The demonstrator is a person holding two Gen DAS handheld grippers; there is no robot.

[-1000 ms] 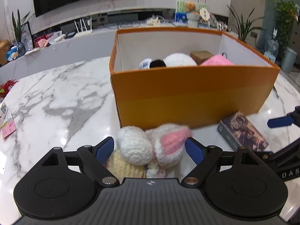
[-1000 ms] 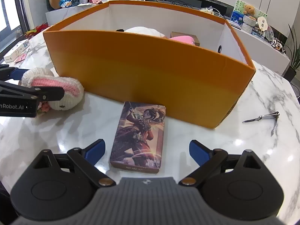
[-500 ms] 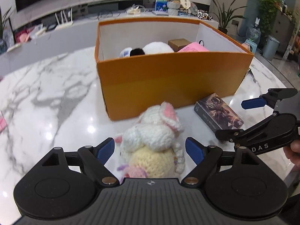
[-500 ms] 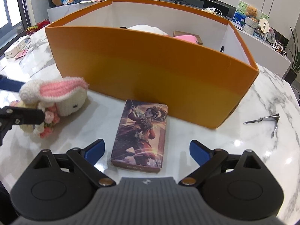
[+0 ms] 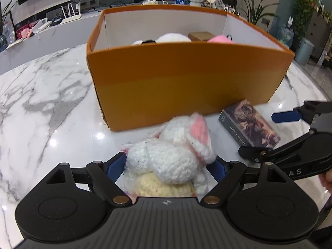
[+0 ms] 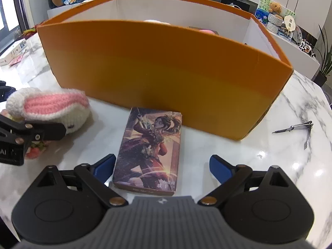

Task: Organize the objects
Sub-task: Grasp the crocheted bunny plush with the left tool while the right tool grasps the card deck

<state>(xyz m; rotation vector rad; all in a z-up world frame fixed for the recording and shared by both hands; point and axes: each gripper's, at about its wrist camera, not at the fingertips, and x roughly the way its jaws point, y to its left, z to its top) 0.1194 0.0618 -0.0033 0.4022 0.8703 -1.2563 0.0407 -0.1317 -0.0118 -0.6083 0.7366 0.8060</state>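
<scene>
Marble table [image 5: 51, 95] gleaming; I'm hovering released left tongs [image 5: 166, 164] around the soft bunny [image 5: 174, 153], right tongs [image 6: 161, 164] released, aiming mid-body.

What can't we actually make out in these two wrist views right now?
- Box contents: in both views the near wall hides all but the tops of a few items.
- Left gripper grip: left wrist view, the bunny fills the gap and covers the pads; contact unclear.
- Bunny's lower part: hidden by the gripper body there, and blurred.
- Card box near edge: right wrist view, print too small to read.
- Nail clipper: small, detail unclear.
</scene>
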